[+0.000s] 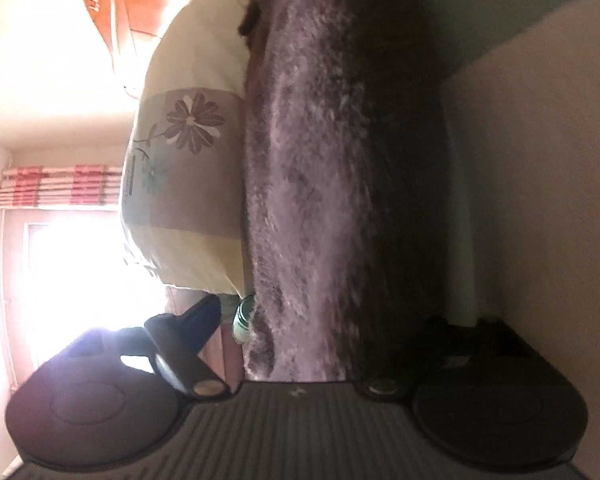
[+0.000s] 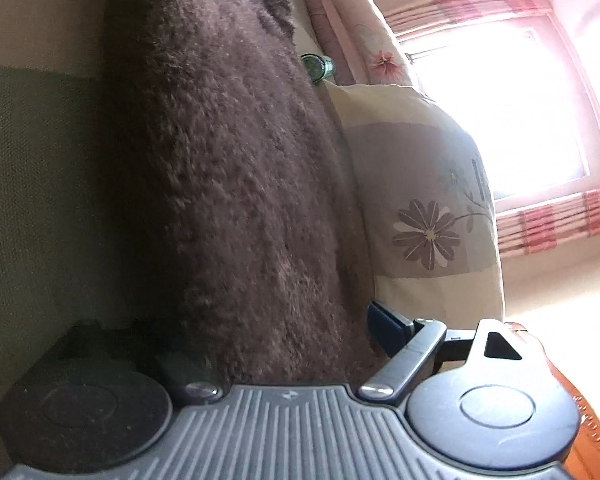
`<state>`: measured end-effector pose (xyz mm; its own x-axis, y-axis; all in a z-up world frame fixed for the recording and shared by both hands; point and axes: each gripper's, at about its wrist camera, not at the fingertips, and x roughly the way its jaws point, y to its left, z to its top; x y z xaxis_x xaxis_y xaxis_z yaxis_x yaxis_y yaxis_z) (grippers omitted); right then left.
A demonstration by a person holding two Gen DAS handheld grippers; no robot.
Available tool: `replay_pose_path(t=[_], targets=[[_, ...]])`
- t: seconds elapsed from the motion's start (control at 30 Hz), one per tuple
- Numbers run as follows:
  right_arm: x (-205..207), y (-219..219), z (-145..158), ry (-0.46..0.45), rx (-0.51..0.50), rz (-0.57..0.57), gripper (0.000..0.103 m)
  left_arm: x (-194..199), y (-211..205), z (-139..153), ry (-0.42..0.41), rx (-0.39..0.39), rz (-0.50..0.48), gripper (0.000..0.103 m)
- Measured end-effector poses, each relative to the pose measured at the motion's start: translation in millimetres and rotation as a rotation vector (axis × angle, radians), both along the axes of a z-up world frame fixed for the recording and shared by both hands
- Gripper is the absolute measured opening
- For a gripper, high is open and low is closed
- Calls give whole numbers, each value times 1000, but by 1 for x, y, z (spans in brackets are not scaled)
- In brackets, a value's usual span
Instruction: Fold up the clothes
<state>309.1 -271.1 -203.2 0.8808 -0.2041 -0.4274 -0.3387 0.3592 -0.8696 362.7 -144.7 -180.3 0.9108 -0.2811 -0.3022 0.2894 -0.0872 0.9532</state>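
A thick brown fuzzy garment (image 1: 320, 180) lies on the bed and fills the middle of both sideways-rolled wrist views. In the left wrist view it runs between the fingers of my left gripper (image 1: 336, 316). One finger (image 1: 200, 320) stands clear of its edge; the other is lost in shadow. In the right wrist view the same garment (image 2: 240, 180) lies between the fingers of my right gripper (image 2: 236, 320). One black finger (image 2: 386, 320) sits right beside the garment's edge, and no pinch on the cloth shows. The opposite finger is dark.
A cream pillow with a brown flower (image 1: 188, 160) (image 2: 420, 208) rests against the garment's far side. A green glass bottle (image 1: 244, 316) (image 2: 318, 66) lies by it. The pale bed sheet (image 1: 540, 160) and a dull green cover (image 2: 28, 200) lie on the near side. Also in view: a bright window (image 2: 500, 100) and a wooden headboard (image 1: 148, 8).
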Motion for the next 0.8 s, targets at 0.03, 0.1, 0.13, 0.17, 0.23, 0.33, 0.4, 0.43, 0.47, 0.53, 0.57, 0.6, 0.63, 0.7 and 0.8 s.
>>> replay_pose_path(t=[0.03, 0.1, 0.13, 0.17, 0.23, 0.33, 0.4, 0.43, 0.47, 0.53, 0.57, 0.6, 0.63, 0.7, 0.8], targets=[[2, -1, -1, 0, 10, -1, 89, 1, -3, -2, 9, 1, 3, 70], [4, -2, -1, -2, 6, 1, 89, 3, -10, -9, 21, 21, 13, 43], [6, 0, -2, 1, 1, -2, 85, 3, -15, -15, 22, 39, 18, 32], [6, 3, -4, 9, -3, -5, 81, 3, -19, -22, 23, 57, 23, 17], [1, 11, -14, 29, -18, 0, 45, 4, -28, -28, -44, 19, 57, 17], [-10, 26, -38, -34, -99, -11, 29, 7, -29, -25, -41, -29, 68, 18], [-9, 28, -36, -44, -106, -31, 32, 7, -31, -23, -43, -30, 67, 21], [-7, 27, -32, -33, -99, -37, 38, 8, -32, -21, -35, -21, 69, 22], [-5, 24, -28, -31, -100, -47, 44, 10, -32, -18, -25, -12, 72, 26], [-4, 13, -17, -59, -97, -65, 72, 9, -29, -15, -19, -12, 68, 30], [-2, 8, -15, -45, -77, -77, 72, 9, -28, -15, -18, -20, 65, 29], [1, 3, -13, -29, -54, -88, 72, 9, -26, -14, -17, -28, 63, 28], [3, -2, -11, -12, -31, -100, 70, 14, -30, -15, -19, -29, 71, 26], [5, 7, -21, -3, -77, -71, 46, 24, -40, -17, -25, -30, 94, 24], [0, 26, -48, -38, -217, -73, 29, 33, -52, -16, -22, -43, 132, 22]])
